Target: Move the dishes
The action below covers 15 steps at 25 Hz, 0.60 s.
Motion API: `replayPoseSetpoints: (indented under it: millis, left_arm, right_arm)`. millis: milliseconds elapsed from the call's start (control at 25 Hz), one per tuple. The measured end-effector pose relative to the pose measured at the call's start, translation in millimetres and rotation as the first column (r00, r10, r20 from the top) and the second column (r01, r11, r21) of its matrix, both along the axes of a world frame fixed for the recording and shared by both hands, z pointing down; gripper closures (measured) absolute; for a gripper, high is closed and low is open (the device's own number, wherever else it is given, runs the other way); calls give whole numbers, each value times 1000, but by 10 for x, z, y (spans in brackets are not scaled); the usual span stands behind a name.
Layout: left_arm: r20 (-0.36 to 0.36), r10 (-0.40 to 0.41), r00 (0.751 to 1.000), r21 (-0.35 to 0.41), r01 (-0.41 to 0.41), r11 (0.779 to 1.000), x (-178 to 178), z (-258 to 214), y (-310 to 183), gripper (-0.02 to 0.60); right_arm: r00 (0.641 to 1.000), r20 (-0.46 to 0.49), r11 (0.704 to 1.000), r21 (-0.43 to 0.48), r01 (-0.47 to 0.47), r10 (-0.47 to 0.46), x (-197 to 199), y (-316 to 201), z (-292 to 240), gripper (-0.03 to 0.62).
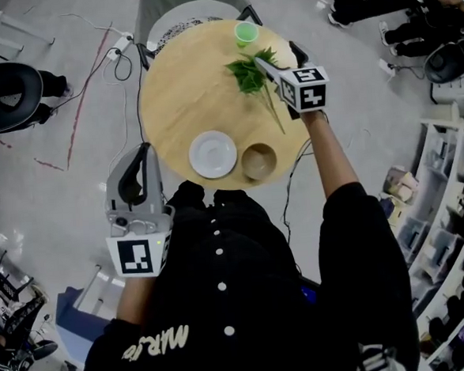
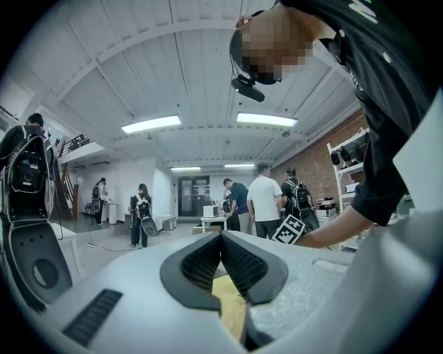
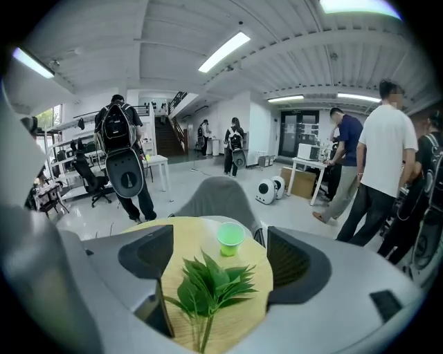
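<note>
On the round wooden table [image 1: 178, 89] lie a white plate [image 1: 212, 154] and a brown bowl [image 1: 259, 161] at the near edge. A green leafy sprig [image 1: 249, 72] lies further back, with a green cup [image 1: 246, 34] at the far edge. My right gripper [image 1: 277, 59] hovers over the sprig, open; in the right gripper view the sprig [image 3: 208, 283] lies between the jaws of the right gripper [image 3: 220, 259], with the cup [image 3: 230, 238] beyond. My left gripper [image 1: 144, 155] is held off the table's left side, shut and empty, and in its own view the left gripper [image 2: 221, 238] points out into the room.
A grey chair [image 3: 218, 197] stands behind the table's far edge. Cables [image 1: 120, 58] run over the floor at the far left. Shelving [image 1: 455, 197] lines the right side. Several people [image 2: 263, 200] stand further back in the room.
</note>
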<state>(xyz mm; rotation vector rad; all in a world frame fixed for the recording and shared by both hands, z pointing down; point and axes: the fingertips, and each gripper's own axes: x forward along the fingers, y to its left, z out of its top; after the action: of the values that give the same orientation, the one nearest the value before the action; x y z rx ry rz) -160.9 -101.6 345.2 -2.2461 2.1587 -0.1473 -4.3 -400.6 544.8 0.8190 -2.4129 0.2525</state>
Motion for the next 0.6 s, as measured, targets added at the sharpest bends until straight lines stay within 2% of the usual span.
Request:
replayPoseSetpoints:
  millis: [360, 600]
  left_arm:
    - [-33, -24, 999, -61, 22, 998, -39, 306, -106, 578]
    - [-51, -41, 998, -94, 36, 995, -39, 454, -151, 578]
  right_arm:
    - [995, -78, 993, -104, 62, -70, -357, -391, 557, 168]
    - [980, -135, 983, -128, 130, -147, -627, -582, 764, 166]
